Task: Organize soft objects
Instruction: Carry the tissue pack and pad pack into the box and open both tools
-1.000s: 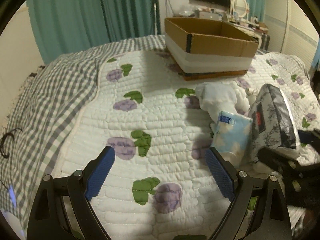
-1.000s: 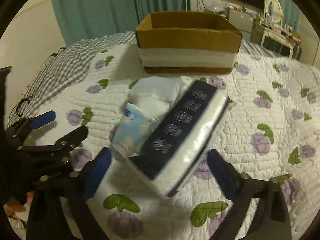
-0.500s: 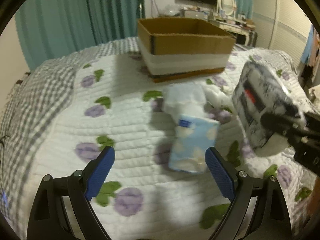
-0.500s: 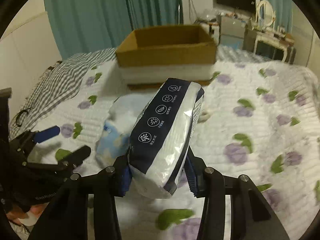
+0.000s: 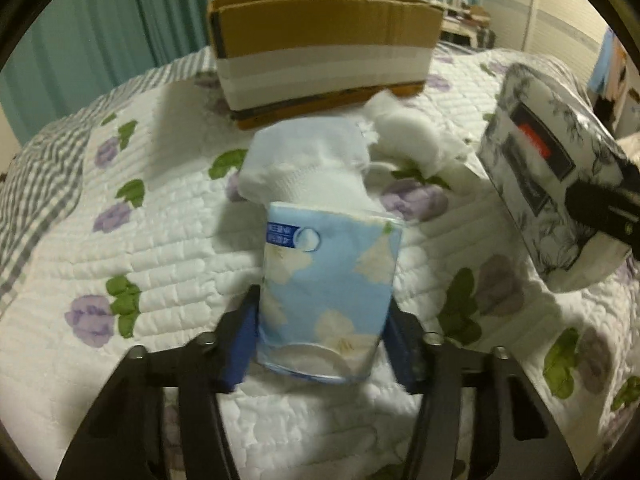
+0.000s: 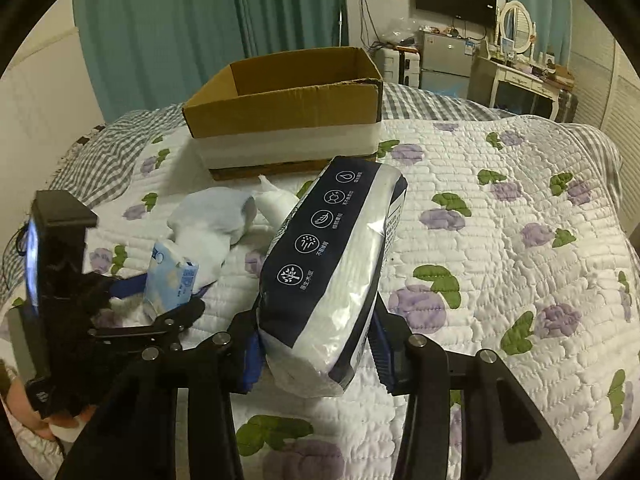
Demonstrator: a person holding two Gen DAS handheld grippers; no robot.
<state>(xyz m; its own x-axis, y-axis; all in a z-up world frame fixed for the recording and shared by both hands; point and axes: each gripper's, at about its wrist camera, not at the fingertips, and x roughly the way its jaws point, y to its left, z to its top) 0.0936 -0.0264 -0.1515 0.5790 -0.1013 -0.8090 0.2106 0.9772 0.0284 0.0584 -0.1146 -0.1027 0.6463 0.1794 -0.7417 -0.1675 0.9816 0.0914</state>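
The fingers (image 5: 240, 344) of the left gripper (image 5: 322, 346) press on both sides of a light blue tissue pack (image 5: 328, 292), whose near end sits between the blue pads while the rest lies forward on the quilted bed (image 5: 160, 240), touching a crumpled white cloth (image 5: 308, 168). The right gripper (image 6: 316, 350) clamps a navy and white tissue pack (image 6: 332, 272) at its near end, tilted above the quilt. The open cardboard box (image 6: 288, 120) stands beyond both.
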